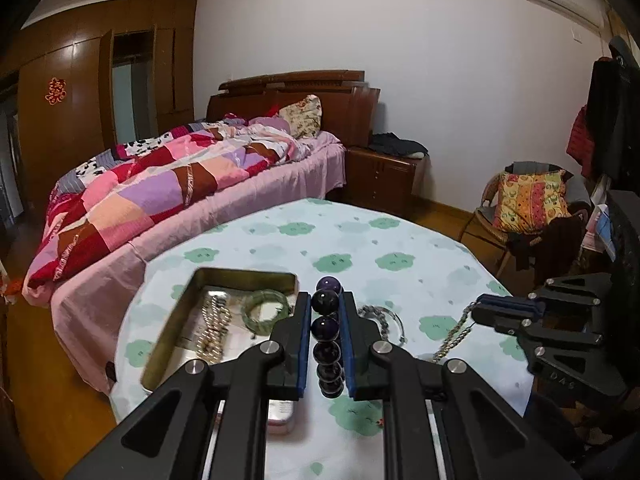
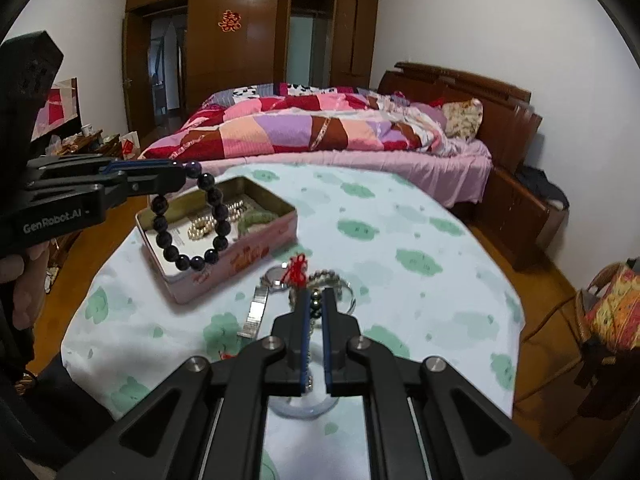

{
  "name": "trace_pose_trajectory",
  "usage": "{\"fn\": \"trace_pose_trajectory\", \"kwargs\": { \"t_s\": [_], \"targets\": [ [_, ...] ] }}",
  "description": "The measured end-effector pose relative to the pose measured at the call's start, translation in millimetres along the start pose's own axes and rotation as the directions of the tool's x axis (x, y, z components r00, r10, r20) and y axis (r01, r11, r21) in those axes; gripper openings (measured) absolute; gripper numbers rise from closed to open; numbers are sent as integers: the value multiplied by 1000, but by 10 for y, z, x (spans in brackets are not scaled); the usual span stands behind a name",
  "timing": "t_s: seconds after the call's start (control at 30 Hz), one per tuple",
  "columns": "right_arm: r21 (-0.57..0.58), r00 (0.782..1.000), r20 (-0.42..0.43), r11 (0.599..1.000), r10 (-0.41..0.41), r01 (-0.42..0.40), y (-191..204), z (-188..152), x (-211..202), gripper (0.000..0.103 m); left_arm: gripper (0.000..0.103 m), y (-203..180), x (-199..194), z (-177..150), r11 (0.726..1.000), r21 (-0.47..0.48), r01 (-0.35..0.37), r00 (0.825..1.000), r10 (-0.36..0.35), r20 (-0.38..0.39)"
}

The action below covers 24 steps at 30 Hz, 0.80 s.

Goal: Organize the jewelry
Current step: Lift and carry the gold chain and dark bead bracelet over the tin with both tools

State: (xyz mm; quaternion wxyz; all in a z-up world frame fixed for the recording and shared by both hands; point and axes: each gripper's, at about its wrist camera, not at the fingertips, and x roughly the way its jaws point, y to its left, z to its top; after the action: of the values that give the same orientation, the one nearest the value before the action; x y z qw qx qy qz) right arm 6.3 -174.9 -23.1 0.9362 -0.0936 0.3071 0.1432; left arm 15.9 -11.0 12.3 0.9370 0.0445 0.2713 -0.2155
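Bedroom setting: round tabletop [image 2: 420,216] under a pale cloth printed with green patches, standing beside a bed [image 2: 320,128] with a patchwork quilt; brown wardrobe [image 2: 248,40] along the far wall.

Item 1. Open tin box [image 2: 256,236], left part of the tabletop. Contents: pearl strand [image 2: 208,224] and green bangle [image 2: 256,220], lying side by side on the floor of the box.

Item 2. Dark bead bracelet [image 2: 192,220], purple-black round beads. Clamped at its upper edge by the left tool [image 2: 182,178], jaws narrow and pressed on the beads; the loop hangs free in the air in front of the box.

Item 3. Silver chain [image 1: 456,332]. Pinched by the right tool [image 1: 478,308], jaws nearly together on it; the chain trails down toward the cloth.

Item 4. Loose pile near the tabletop's middle, just beside the box: red tassel [image 2: 296,270], metal watch band [image 2: 256,312], a beaded strand and a thin ring-like bangle, partly overlapping; details blurred.

Item 5. Clear bangle [image 2: 300,406], on the cloth under the right tool's fingers.
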Motion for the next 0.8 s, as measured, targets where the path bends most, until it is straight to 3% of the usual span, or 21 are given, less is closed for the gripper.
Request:
{"fn": "trace_pose_trajectory", "kwargs": {
  "t_s": [0.33,0.8],
  "targets": [
    [-61,994,98,997,-41,47,-16,434,-187,7,13,304,-141,234,999,0,-52,998,52,36],
    [-164,984,178,985,-21,51,255,994,-163,7,13,719,-191,468,991,0,-135,990,134,52]
  ]
}}
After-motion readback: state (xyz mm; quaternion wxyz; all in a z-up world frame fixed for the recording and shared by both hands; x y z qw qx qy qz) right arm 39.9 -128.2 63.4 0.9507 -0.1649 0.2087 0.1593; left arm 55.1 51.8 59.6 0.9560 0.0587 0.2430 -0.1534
